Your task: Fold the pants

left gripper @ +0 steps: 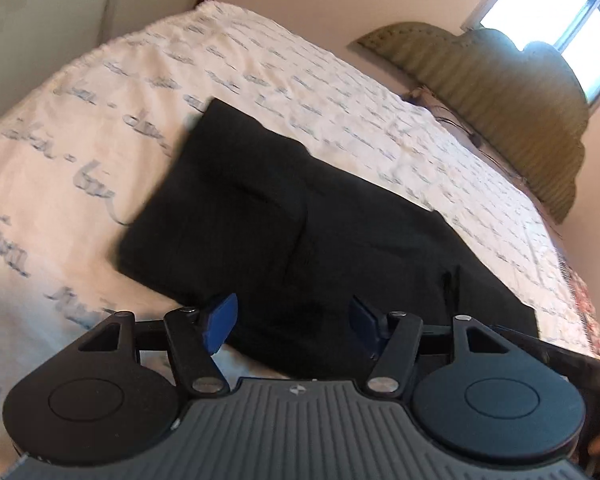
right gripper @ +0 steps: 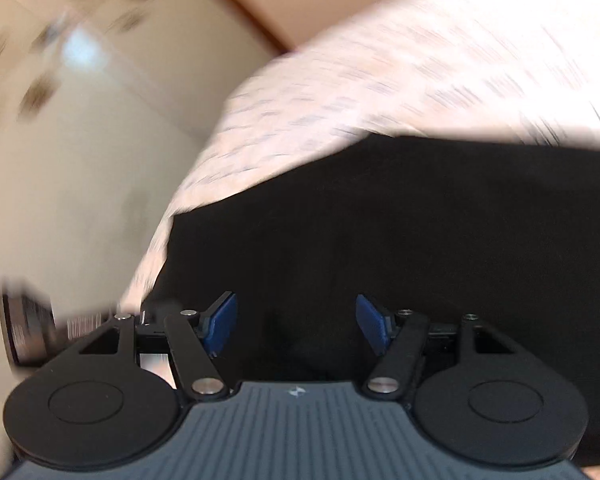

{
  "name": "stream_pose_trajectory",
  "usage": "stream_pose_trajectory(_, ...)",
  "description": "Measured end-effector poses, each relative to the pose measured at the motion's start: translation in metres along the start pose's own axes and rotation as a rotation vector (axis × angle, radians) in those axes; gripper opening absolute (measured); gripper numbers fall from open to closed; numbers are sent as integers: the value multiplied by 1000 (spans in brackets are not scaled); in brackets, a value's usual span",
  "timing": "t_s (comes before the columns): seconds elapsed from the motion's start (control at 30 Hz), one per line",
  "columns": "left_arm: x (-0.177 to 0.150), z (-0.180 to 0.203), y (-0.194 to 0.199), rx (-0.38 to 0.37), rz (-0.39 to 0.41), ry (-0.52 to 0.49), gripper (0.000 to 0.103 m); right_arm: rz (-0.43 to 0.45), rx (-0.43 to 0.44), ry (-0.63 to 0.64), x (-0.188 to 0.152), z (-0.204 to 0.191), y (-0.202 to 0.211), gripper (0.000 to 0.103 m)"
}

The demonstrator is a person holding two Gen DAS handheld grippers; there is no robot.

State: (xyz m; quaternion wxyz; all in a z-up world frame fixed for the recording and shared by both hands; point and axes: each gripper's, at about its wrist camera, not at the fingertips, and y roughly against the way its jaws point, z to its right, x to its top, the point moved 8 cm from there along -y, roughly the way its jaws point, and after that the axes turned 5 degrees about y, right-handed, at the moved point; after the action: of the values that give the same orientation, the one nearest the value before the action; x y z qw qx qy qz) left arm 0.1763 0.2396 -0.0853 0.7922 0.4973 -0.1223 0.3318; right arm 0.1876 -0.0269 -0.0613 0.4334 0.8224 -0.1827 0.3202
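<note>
The left gripper (left gripper: 294, 326) has its blue pads (left gripper: 220, 322) spread wide with nothing between them. Just ahead of its fingers lie the black pants (left gripper: 284, 232), folded over on the bed cover (left gripper: 100, 128), a white spread with blue script. Beyond, to the right, stands a green headboard (left gripper: 500, 92) under a window (left gripper: 556, 12).

The right gripper (right gripper: 296, 324) is likewise spread and empty, the pants (right gripper: 420, 232) directly ahead; that view is blurred, so contact is unclear.

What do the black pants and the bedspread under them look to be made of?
Pants: apparently a smooth, matte woven cloth; they lie flat with crisp edges and no sheen. Bedspread: likely soft, tufted cotton-type fabric, white with bluish script-like marks.
</note>
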Motion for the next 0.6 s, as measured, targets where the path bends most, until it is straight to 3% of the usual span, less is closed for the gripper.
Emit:
stream_pose_trajectory(0.17,10,-17,23,-79,43,165,72,8,-85,492,-11,-73,-27,69)
stream_pose_trajectory(0.3,10,-29,40,-101,105,241,75,11,-144,767,-27,-110,-56,69)
stream_pose_trajectory(0.4,9,-41,47,-79,120,279,75,-7,-185,892,-33,-127,-76,69)
stream_pose_trajectory(0.6,8,-65,64,-39,159,305,75,-37,-105,963,-46,-152,-90,69)
